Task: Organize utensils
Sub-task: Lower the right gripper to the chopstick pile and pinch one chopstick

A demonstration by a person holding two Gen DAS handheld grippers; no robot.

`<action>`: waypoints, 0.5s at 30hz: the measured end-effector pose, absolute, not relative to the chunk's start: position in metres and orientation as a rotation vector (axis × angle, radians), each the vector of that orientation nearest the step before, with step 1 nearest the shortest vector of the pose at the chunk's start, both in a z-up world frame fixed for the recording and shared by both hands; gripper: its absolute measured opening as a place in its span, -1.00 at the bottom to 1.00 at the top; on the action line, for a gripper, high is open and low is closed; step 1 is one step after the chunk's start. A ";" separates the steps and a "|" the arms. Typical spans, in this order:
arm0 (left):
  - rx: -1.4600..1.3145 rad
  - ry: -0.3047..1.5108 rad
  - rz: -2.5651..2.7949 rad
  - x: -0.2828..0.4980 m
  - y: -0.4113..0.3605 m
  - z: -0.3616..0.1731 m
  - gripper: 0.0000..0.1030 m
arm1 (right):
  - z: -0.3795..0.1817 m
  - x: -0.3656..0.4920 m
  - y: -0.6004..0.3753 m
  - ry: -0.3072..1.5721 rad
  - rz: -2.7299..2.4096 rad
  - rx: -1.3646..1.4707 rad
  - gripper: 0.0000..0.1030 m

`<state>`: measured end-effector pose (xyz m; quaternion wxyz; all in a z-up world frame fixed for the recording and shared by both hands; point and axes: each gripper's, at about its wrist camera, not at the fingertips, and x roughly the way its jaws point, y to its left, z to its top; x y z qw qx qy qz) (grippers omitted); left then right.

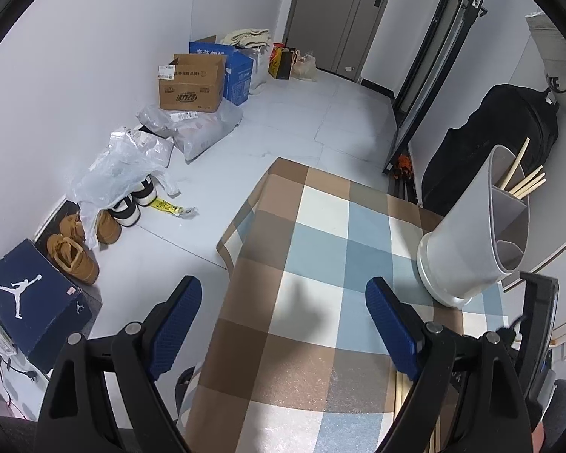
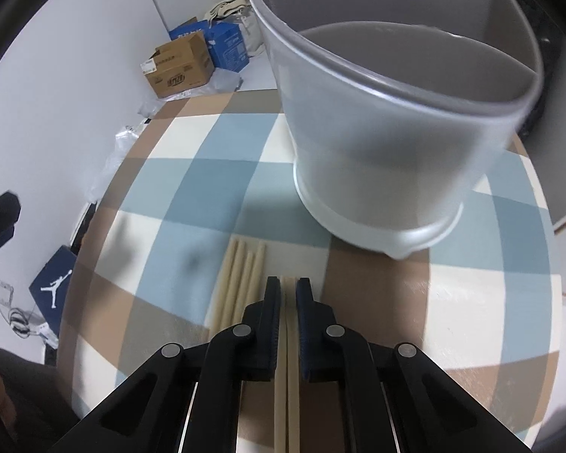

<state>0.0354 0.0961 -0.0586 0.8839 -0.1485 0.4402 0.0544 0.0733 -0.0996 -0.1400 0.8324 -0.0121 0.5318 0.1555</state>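
A grey divided utensil holder [image 1: 475, 241] stands on the checked tablecloth [image 1: 313, 264] at the right, with several wooden chopsticks [image 1: 524, 183] in its far compartment. My left gripper [image 1: 283, 313] is open and empty above the cloth, left of the holder. In the right wrist view the holder [image 2: 388, 143] looms close ahead. My right gripper [image 2: 286, 294] is shut on a pair of chopsticks [image 2: 287, 358] lying on the tablecloth [image 2: 192, 196]. Several more chopsticks [image 2: 237, 283] lie just left of it.
On the floor left of the table are shoes [image 1: 79, 253], a blue shoe box [image 1: 34, 302], plastic bags [image 1: 120, 166] and cardboard boxes [image 1: 192, 83]. A black backpack [image 1: 490, 143] stands behind the holder against the wall.
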 end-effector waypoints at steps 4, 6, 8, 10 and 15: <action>-0.309 0.916 0.106 0.036 0.095 -0.058 0.66 | -0.138 0.069 -0.108 1.118 0.337 0.015 -0.96; -0.302 0.914 0.103 0.035 0.093 -0.057 0.66 | -0.137 0.073 -0.110 1.106 0.336 0.045 -0.96; -0.295 0.917 0.103 0.036 0.091 -0.058 0.66 | -0.134 0.073 -0.116 1.096 0.344 0.084 -0.96; -0.293 0.918 0.102 0.036 0.090 -0.059 0.66 | -0.135 0.073 -0.118 1.099 0.337 0.076 -0.95; -0.299 0.925 0.101 0.036 0.089 -0.059 0.66 | -0.137 0.066 -0.106 1.116 0.405 0.001 -0.90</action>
